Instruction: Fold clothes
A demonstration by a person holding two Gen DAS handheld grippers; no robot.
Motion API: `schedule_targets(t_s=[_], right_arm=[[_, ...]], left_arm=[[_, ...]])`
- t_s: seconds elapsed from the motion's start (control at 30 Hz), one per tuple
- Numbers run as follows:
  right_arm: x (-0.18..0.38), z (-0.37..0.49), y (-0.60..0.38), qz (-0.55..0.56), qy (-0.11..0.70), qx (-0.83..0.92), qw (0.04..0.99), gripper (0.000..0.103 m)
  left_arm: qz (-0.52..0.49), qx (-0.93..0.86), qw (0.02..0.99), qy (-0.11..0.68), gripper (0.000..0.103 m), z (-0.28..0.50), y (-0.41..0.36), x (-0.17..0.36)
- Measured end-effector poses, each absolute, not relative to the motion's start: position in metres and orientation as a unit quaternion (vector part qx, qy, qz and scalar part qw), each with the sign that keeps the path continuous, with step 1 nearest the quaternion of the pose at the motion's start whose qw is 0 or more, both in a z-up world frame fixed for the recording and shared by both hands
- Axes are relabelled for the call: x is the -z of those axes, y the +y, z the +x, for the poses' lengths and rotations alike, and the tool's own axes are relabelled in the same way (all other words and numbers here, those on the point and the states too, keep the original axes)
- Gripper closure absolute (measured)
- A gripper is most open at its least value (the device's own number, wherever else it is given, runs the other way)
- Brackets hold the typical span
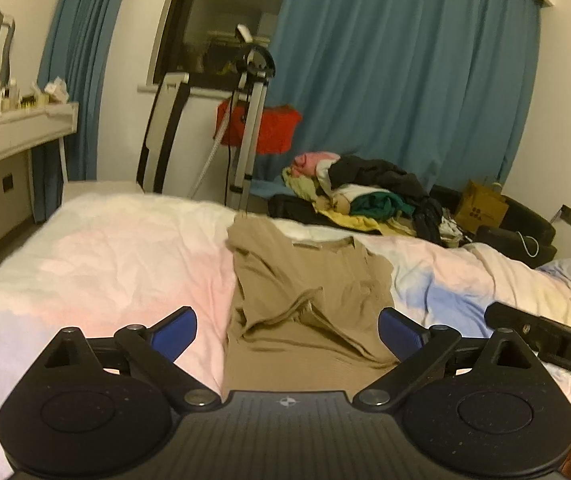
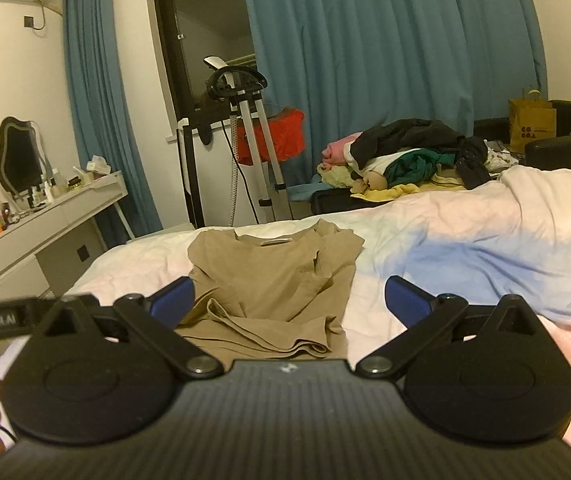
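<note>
Both the left gripper (image 1: 287,330) and the right gripper (image 2: 289,300) are hanging with jaws spread wide, gripping nothing. Beneath them the tan shirt (image 1: 305,292) is lying partly folded on the pastel bedsheet (image 1: 97,264). Beyond, a clothes pile (image 1: 369,196) is sitting before blue curtains (image 1: 397,72), a white dresser (image 1: 17,136) standing left.

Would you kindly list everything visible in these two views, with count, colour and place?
shirt: one, tan, partly folded on the bed
bed: one, pastel sheet, foreground
clothes pile: one, mixed colours, beyond the bed
curtains: two, blue, by the window
steamer stand: one, silver and black, near the window
red cloth: one, behind the stand
dresser: one, white, with a mirror
paper bag: one, brown, far right
left tool: open, empty
right tool: open, empty
</note>
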State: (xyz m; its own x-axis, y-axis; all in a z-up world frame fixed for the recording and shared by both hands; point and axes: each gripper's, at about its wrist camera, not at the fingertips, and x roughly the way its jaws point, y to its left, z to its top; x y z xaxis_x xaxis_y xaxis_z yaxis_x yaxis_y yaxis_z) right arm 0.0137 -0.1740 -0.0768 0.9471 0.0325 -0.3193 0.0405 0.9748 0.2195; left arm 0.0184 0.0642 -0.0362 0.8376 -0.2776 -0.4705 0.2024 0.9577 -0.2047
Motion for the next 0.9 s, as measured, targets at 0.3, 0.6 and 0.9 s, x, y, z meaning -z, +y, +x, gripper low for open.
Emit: schedule_targets(t_s=[0.3, 0.6, 0.9], right_arm=[[0.102, 0.018, -0.188, 0.204, 0.231, 0.012, 0.951, 0.0], [0.177, 0.009, -0.211, 0.535, 0.331, -0.089, 0.772, 0.0], [0.225, 0.021, -0.19, 0.625, 0.343, -0.066, 0.698, 0.002]], left_arm=[[-0.206, 0.194, 0.86, 0.424, 0.011, 0.03, 0.083, 0.097], [-0.404, 0.171, 0.737, 0.514, 0.028, 0.055, 0.11, 0.173], [-0.465, 0.114, 0.738, 0.477, 0.076, 0.062, 0.133, 0.192]])
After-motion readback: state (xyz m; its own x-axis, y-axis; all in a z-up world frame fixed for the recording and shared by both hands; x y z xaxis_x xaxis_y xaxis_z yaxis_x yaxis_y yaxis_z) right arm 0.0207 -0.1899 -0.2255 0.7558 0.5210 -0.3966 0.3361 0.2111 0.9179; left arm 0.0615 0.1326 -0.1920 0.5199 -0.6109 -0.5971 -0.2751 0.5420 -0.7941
